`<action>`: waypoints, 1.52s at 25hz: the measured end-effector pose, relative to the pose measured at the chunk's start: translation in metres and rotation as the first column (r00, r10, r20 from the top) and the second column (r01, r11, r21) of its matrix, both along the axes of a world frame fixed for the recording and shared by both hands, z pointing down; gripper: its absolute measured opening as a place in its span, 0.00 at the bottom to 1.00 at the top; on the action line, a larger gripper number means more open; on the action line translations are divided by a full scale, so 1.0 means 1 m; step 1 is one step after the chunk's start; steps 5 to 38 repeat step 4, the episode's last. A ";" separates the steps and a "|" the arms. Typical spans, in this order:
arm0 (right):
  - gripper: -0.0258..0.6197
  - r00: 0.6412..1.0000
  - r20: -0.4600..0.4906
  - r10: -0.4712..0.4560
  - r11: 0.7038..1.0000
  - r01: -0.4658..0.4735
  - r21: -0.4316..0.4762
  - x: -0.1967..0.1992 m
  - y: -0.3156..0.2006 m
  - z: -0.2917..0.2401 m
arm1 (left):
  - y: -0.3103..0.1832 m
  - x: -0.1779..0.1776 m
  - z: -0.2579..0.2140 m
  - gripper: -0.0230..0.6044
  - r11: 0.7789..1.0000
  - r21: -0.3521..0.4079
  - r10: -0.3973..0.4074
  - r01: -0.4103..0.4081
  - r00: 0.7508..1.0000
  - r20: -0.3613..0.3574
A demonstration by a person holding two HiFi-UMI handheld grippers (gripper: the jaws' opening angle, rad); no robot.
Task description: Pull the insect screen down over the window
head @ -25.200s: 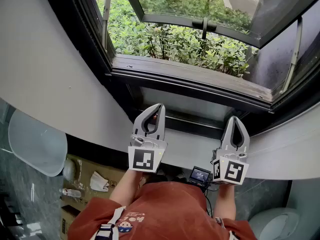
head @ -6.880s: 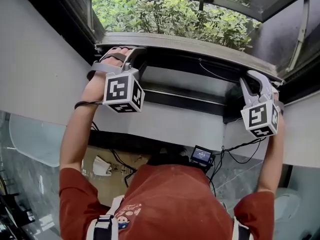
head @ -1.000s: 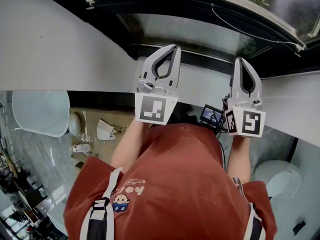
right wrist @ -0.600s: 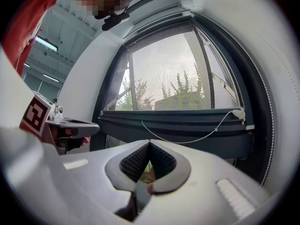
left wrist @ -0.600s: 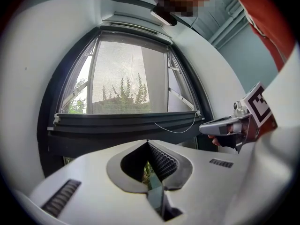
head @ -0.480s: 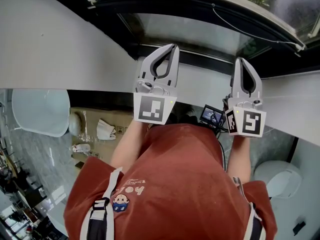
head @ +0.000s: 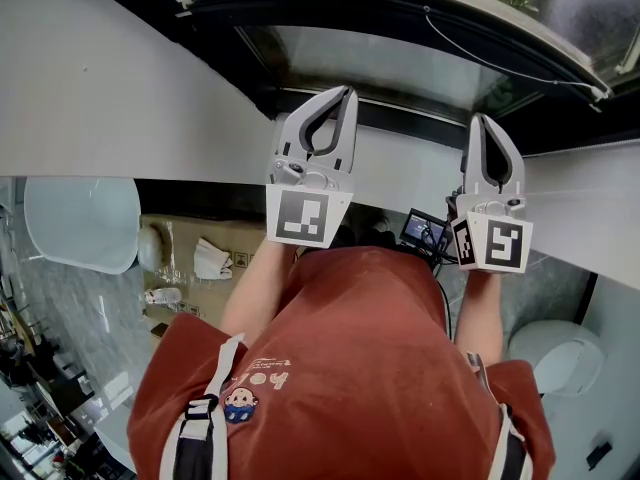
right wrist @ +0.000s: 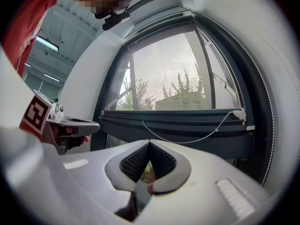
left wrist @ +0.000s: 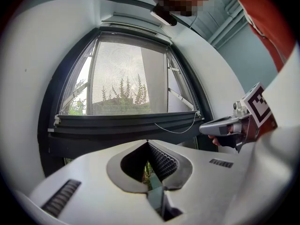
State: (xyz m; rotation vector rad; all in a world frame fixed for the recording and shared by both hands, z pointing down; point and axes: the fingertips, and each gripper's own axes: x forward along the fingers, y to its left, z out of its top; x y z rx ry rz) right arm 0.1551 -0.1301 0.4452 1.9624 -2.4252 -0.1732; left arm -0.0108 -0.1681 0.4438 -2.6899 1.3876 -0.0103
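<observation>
The insect screen's mesh (left wrist: 131,74) covers the window pane in both gripper views. Its dark bottom bar (head: 400,28) runs across the top of the head view, with a thin white pull cord (head: 500,60) hanging from it. The same bar (right wrist: 173,118) and cord (right wrist: 187,138) lie just beyond my right gripper's jaws. My left gripper (head: 349,91) and right gripper (head: 485,119) point at the wall below the bar, apart from it. Both are shut with nothing between the jaws. The left gripper view shows the right gripper (left wrist: 220,125) beside it.
A white wall (head: 110,88) slopes below the window. On the floor lie a cardboard carton (head: 190,243) with a white mask on it, a white basin (head: 75,223) at the left and a toilet (head: 555,353) at the right. A small lit display (head: 422,230) hangs at my chest.
Earlier the window stood unscreened, then both grippers were up at the bar. Now the bar is low and both grippers hang free below it. Nothing has visibly moved over the last second.
</observation>
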 end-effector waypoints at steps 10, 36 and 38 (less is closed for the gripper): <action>0.05 1.000 -0.001 -0.001 1.000 0.001 0.002 0.000 0.000 0.000 | 0.000 0.000 0.000 0.04 1.000 0.003 -0.001 0.001 1.000 -0.002; 0.05 1.000 -0.001 -0.001 1.000 0.001 0.002 0.000 0.000 0.000 | 0.000 0.000 0.000 0.04 1.000 0.003 -0.001 0.001 1.000 -0.002; 0.05 1.000 -0.001 -0.001 1.000 0.001 0.002 0.000 0.000 0.000 | 0.000 0.000 0.000 0.04 1.000 0.003 -0.001 0.001 1.000 -0.002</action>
